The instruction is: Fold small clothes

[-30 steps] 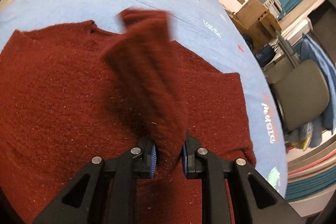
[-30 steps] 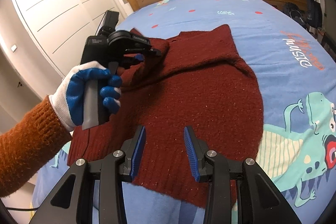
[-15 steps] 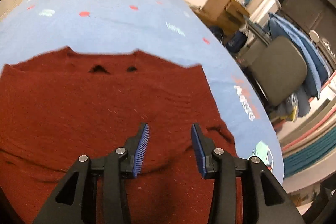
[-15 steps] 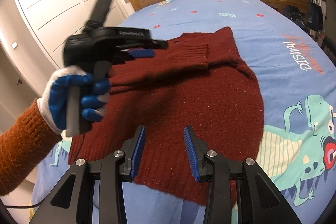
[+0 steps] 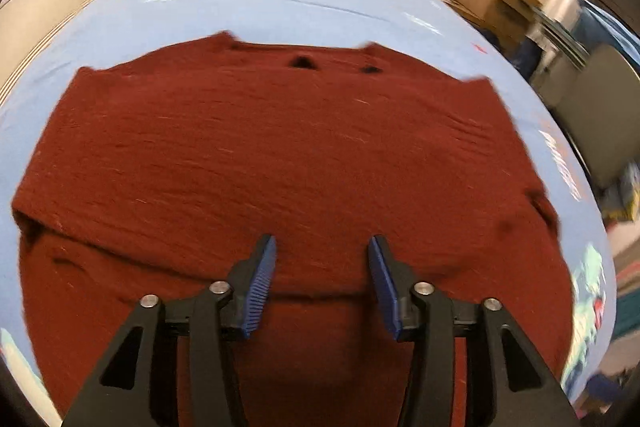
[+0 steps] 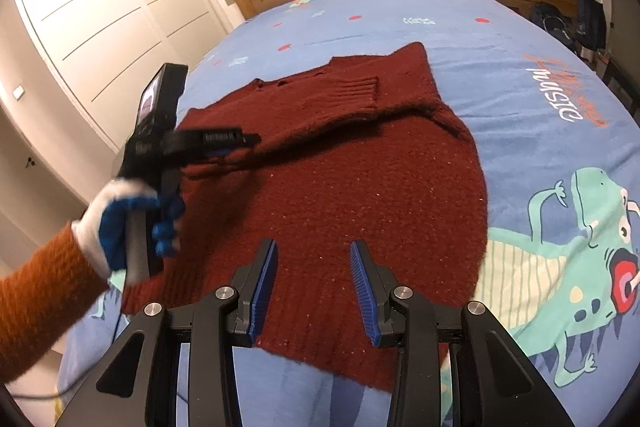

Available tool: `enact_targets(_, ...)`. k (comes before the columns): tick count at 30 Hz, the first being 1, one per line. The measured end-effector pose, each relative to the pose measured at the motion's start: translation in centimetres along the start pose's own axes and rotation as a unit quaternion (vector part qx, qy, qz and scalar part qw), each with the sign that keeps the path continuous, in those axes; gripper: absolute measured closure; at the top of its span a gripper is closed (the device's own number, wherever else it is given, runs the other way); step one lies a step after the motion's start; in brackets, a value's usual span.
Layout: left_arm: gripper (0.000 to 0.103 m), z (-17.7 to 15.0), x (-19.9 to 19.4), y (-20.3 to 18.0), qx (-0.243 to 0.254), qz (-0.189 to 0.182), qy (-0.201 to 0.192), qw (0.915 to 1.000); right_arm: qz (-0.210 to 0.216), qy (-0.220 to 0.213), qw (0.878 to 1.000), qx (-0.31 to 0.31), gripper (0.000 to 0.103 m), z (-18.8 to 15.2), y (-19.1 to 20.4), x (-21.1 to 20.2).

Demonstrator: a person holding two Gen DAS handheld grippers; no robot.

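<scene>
Bed (image 6: 500, 39): blue printed cover; its near edge is cut off behind the gripper bodies.
Sweater (image 6: 340, 187): dark red knit, spread flat across the bed's near half, one ribbed-cuff sleeve (image 6: 356, 91) folded over the chest; left-wrist view is blurred.
Left gripper (image 5: 322, 251): jaws have just been opening, nothing between them, poised over the sweater's near side; contact cannot be told.
Right gripper (image 6: 314, 249): released, empty, above the hem by the near edge.
Left hand (image 6: 128, 227): gloved, blurred, by the bed's left edge.
</scene>
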State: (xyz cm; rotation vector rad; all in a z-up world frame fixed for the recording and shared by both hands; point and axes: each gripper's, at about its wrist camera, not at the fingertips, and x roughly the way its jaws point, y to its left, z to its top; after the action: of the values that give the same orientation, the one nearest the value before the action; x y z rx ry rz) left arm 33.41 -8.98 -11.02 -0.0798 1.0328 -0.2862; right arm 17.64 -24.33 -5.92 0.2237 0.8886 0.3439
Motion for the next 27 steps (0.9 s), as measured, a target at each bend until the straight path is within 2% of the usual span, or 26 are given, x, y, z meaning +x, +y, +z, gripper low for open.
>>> enact_targets(2, 0.059, -0.2, -0.3, -1.4, 0.015, -0.027, 0.007, 0.9995, -0.006, 0.001, 1.0, -0.002, 0.063, 0.0, -0.1, -0.2)
enact_targets(4, 0.059, -0.3, -1.2, -2.4, 0.029, -0.037, 0.007, 0.9989, -0.012, 0.001, 1.0, -0.001, 0.063, -0.1, -0.3, -0.4)
enact_targets(8, 0.057, -1.0, -4.3, -1.5, 0.039, -0.031, -0.009, 0.9987, -0.026, -0.002, 1.0, 0.007, 0.063, -0.1, -1.3, -1.3)
enact_targets(12, 0.057, -2.0, -7.7, 1.8, 0.036, -0.003, -0.015, 0.9993, -0.048, 0.001, 0.999, 0.019, 0.063, -0.3, -2.9, -1.8)
enact_targets(19, 0.056, -6.1, -12.3, 10.3, -0.026, 0.045, 0.017, 0.9985, -0.065, 0.025, 0.996, 0.064, 0.057, -1.1, -7.0, -1.8)
enact_targets(23, 0.056, -9.6, -13.5, 14.9, -0.082, 0.044, 0.044, 0.9946, -0.056, 0.05, 0.994, 0.085, 0.055, -2.0, -8.3, -0.8)
enact_targets(27, 0.056, -13.2, -14.1, 17.6, -0.138, 0.033, 0.062, 0.988, -0.052, 0.066, 0.991, 0.107, 0.053, -3.2, -9.4, 0.2)
